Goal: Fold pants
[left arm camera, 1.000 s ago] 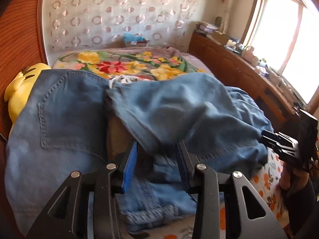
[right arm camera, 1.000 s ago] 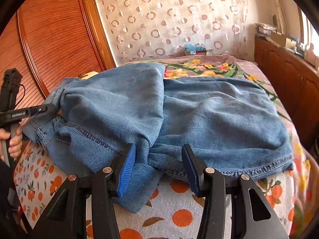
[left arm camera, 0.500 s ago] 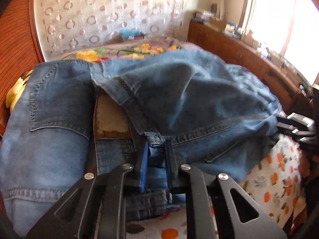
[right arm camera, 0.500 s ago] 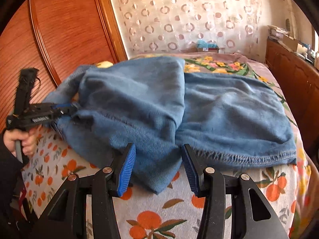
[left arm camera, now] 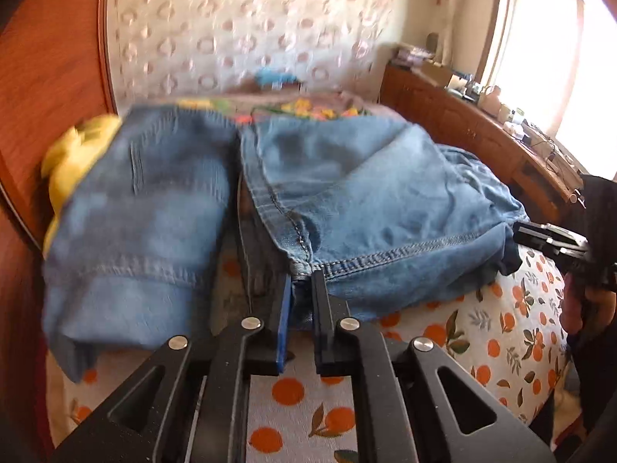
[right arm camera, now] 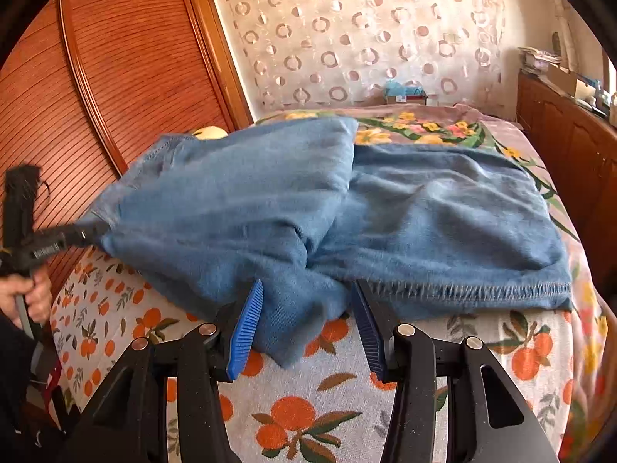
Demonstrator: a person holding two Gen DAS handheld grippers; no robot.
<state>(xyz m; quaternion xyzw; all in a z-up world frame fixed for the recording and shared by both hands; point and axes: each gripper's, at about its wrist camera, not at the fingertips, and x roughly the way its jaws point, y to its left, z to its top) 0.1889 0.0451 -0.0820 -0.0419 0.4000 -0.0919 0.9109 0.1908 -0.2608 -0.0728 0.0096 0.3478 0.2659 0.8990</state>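
Yellow plush (left arm camera: pixel 77 162) beside jeans (left arm camera: pixel 366 200) (headboard side)

The left tool (left arm camera: pixel 300 289) was clamped on denim (left arm camera: pixel 347 200); the right tool (right arm camera: pixel 306 308) was held spread wide, fabric between its fingers.

jeans (left arm camera: pixel 154 200) left half motion-blurred, yellow toy (left arm camera: pixel 73 154) partly hidden

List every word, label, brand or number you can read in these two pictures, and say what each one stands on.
No text can be read with certainty.
White lettering on the body of the left gripper, seen from the right wrist: blurred, unreadable.
Pale label on the box at the far end of the bed: too small to read.
Jeans: no tag or brand patch with legible writing shows in either view.
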